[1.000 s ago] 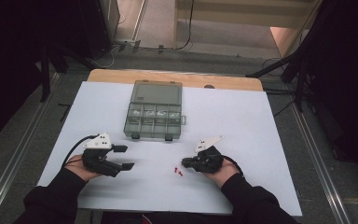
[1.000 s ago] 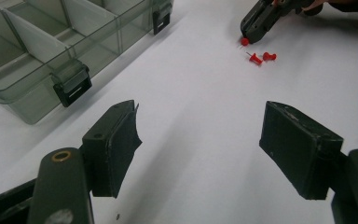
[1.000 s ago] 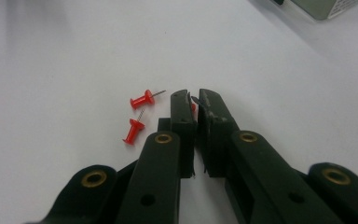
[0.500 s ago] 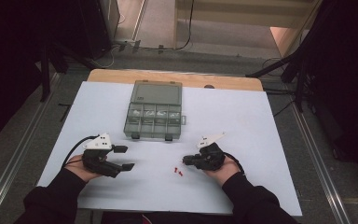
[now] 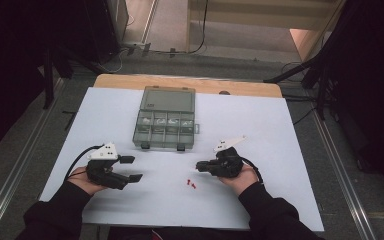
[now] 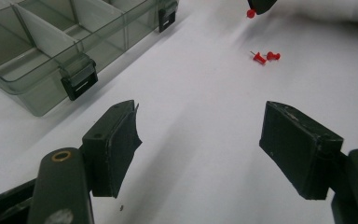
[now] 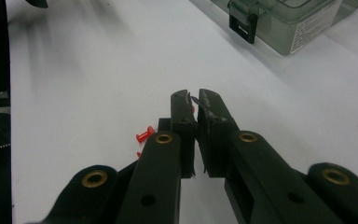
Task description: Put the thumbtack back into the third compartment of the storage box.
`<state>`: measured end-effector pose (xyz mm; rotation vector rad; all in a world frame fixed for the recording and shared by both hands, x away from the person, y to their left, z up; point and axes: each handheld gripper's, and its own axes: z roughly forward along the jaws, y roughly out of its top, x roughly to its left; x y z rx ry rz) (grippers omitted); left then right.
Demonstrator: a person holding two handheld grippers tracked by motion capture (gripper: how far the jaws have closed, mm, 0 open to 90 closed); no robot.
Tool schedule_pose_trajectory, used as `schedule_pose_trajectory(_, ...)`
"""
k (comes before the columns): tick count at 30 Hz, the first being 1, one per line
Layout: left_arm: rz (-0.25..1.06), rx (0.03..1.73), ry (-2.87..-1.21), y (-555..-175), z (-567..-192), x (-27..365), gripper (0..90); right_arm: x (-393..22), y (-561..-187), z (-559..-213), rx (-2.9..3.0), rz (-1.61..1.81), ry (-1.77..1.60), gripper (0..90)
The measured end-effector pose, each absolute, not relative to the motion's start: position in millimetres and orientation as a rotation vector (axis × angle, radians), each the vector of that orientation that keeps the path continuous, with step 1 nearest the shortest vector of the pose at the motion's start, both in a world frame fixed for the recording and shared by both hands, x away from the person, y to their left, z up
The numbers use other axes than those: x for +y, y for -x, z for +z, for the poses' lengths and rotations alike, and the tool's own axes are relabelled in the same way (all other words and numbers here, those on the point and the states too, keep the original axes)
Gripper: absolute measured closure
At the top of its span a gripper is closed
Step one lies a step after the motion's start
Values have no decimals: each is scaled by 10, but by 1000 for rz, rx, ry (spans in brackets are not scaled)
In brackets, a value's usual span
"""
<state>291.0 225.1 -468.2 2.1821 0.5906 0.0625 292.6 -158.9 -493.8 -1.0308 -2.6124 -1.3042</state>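
On the white-covered desk (image 5: pixel 280 130), a clear grey plastic compartment box (image 5: pixel 166 122) with its lid open sits in the upper centre of the high view, and two small red push pins (image 5: pixel 191 184) lie loose below it, near the lower middle. The left gripper (image 5: pixel 130 169), at lower left, rests with its jaws spread wide and nothing between them. The right gripper (image 5: pixel 201 166), at lower right just above the loose pins, has its jaws pressed together on a small red push pin (image 7: pixel 192 108) barely visible at their tips.

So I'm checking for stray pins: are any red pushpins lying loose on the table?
Yes, two red pushpins lie together on the white table.
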Motion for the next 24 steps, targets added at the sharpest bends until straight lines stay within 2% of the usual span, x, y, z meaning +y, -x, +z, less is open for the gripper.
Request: schedule_pose_trajectory(24, 90, 631, -2173, -2864, -4689, 2320, 268, -1536, -3087, -4791, -2560, -1346, 1111, 872)
